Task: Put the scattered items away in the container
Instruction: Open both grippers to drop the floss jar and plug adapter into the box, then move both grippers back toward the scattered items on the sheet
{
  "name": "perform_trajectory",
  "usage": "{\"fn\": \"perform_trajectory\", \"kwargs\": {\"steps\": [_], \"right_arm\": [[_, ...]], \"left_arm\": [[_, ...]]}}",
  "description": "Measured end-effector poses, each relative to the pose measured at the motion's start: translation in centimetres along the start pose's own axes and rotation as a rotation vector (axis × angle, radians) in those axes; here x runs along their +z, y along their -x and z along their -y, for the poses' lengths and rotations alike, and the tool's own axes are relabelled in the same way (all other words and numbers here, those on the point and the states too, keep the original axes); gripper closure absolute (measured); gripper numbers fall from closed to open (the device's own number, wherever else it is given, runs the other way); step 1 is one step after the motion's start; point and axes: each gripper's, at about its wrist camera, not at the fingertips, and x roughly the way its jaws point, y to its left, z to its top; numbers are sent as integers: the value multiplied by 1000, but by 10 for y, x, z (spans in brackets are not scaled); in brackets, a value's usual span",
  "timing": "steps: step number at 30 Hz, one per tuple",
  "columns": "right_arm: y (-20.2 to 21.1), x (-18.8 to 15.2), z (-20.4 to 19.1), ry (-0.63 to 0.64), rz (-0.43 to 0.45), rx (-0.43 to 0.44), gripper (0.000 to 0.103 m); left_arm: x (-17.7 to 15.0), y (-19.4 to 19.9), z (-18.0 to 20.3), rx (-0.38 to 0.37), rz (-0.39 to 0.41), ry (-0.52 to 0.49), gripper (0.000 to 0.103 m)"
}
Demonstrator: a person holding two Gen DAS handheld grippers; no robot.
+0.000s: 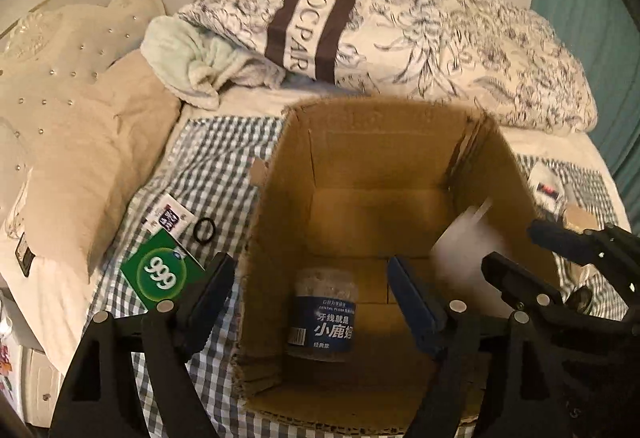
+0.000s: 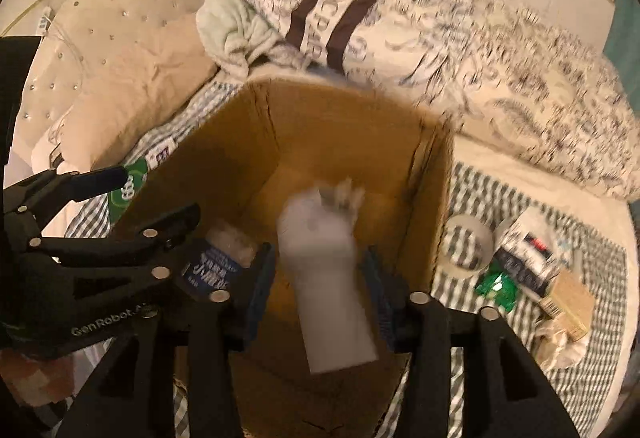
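Observation:
An open cardboard box (image 1: 280, 197) (image 2: 224, 157) stands on the checked bedsheet. A dental-floss jar (image 1: 324, 314) (image 2: 218, 258) with a blue label lies on its floor. My left gripper (image 1: 308, 294) is open and empty, its fingers straddling the box's left wall. My right gripper (image 2: 320, 278) is open over the box; a blurred white packet (image 2: 326, 278) (image 1: 464, 254) sits between its fingers without touching them, apparently falling. A green "999" box (image 1: 162, 274) (image 2: 128, 189), a small white carton (image 1: 172, 217) and a black ring (image 1: 204, 230) lie left of the box.
Right of the box lie a tape roll (image 2: 468, 246), a green sachet (image 2: 496, 286), a dark-and-white carton (image 2: 528, 254) and a small brown box (image 2: 568, 302). A patterned duvet (image 1: 440, 37), mint towel (image 1: 188, 57) and beige pillow (image 1: 100, 141) lie behind.

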Motion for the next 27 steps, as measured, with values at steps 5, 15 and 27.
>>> {"fn": "perform_trajectory", "kwargs": {"steps": [5,15,27], "right_arm": [[28,8,1,2,83,-23,42],[79,10,16,-64,203,-24,42],[144,-3,40,-98,326,-58,34]], "left_arm": [[6,23,-2,4,54,22,21],[13,70,5,-3,177,52,17],[18,127,32,-19,306,50,9]]}}
